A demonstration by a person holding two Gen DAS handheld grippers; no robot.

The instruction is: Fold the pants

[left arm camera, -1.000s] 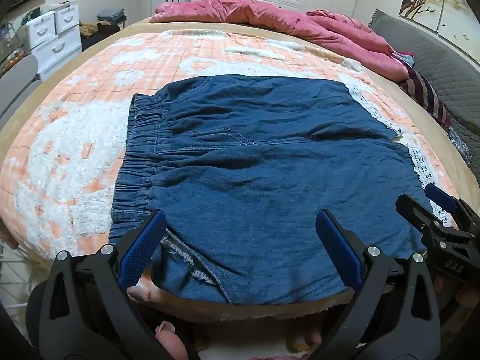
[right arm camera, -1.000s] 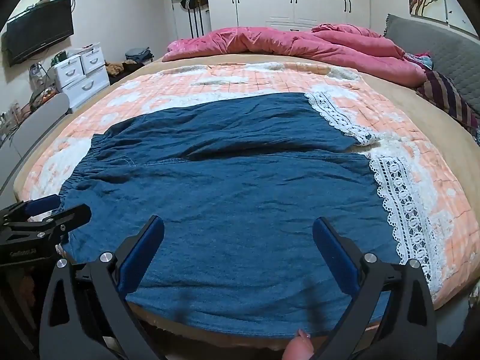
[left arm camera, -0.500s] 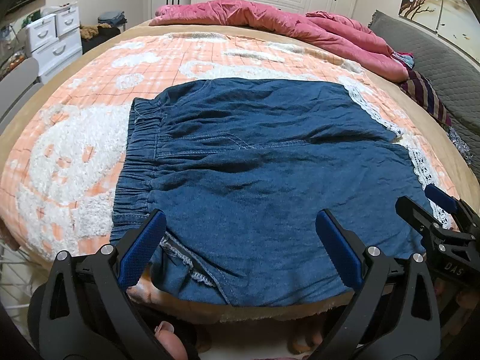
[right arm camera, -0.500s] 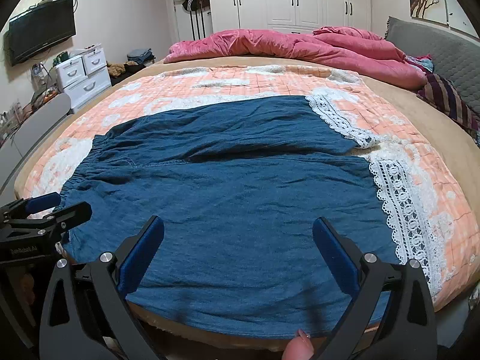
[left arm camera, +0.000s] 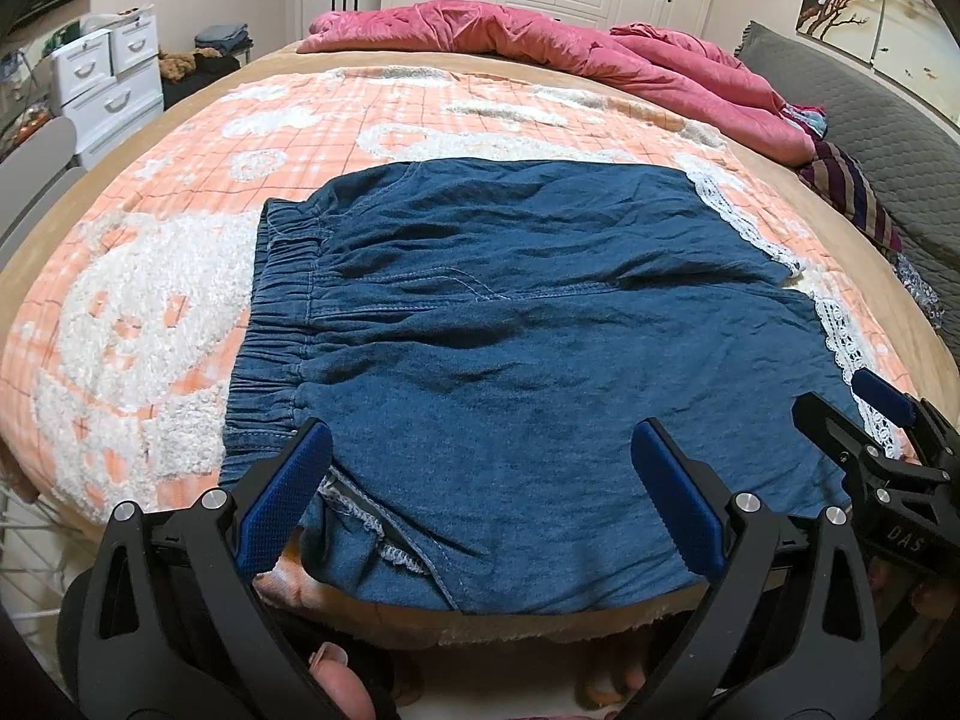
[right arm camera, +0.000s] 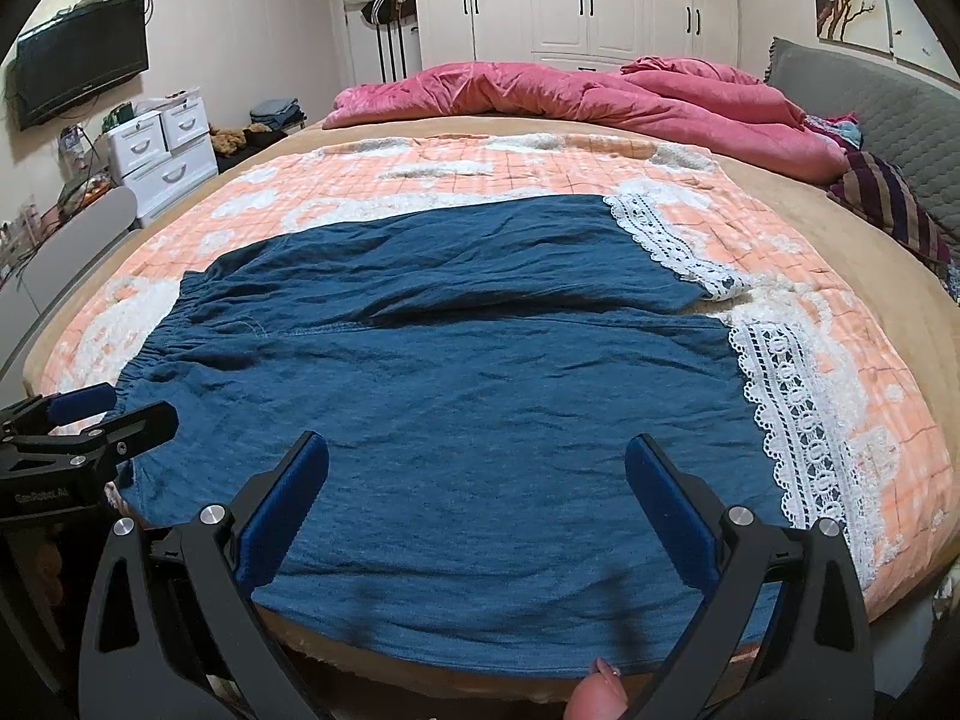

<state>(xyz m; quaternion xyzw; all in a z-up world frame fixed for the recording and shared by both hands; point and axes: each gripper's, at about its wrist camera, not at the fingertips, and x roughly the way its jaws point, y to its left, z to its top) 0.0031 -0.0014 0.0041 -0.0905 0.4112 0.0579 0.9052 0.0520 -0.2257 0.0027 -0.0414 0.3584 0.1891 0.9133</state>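
Dark blue denim pants (left arm camera: 498, 330) with white lace hems (right arm camera: 798, 420) lie flat across the bed, waistband to the left (left arm camera: 276, 324), legs to the right. They also show in the right wrist view (right arm camera: 480, 396). My left gripper (left arm camera: 480, 468) is open and empty, hovering over the near edge by the waistband end. My right gripper (right arm camera: 477, 480) is open and empty over the near edge toward the hem end. Each gripper shows in the other's view: the right one (left arm camera: 864, 420), the left one (right arm camera: 102, 414).
The bed has an orange and white patterned blanket (left arm camera: 150, 312). A pink quilt (left arm camera: 540, 42) is bunched at the far side. Striped cloth (left arm camera: 852, 192) and a grey cushion (left arm camera: 870, 96) lie at the right. White drawers (right arm camera: 162, 150) stand at the left.
Both grippers have pulled back and risen slightly, so the pants look a little farther away. The pants have not moved and both grippers stay open.
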